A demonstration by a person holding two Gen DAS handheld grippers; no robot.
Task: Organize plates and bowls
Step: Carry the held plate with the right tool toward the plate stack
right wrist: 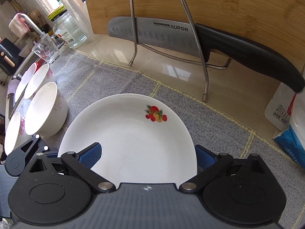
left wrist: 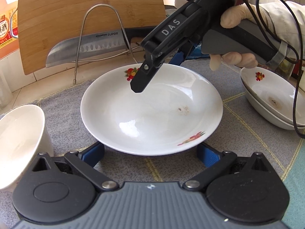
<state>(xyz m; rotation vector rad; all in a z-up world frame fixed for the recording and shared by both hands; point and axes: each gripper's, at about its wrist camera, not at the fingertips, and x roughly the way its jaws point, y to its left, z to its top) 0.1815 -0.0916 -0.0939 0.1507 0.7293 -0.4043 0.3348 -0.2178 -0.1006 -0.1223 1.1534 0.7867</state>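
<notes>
A white plate (left wrist: 152, 114) (right wrist: 129, 143) with fruit prints lies on the grey checked cloth (left wrist: 63, 103). My left gripper (left wrist: 150, 152) is open, its blue pads (left wrist: 93, 152) low on either side of the plate's near rim, partly hidden under it. My right gripper (left wrist: 157, 74) (right wrist: 148, 156) is open and straddles the far rim: one finger hangs over the plate's inside, the other is outside the rim. Two similar plates (left wrist: 272, 99) are stacked at the right. A white bowl (left wrist: 19, 143) (right wrist: 45, 110) stands left of the plate, with more bowls (right wrist: 38, 80) behind it.
Behind the plate, a wire rack (right wrist: 198, 38) holds a large knife (right wrist: 162, 34) against a bamboo cutting board (left wrist: 76, 9). A glass cup (right wrist: 45, 49), a jar (right wrist: 70, 30) and a faucet (right wrist: 30, 22) are far left. Seasoning bags (right wrist: 286, 118) stand at the right. A gloved hand (left wrist: 234, 17) holds the right gripper.
</notes>
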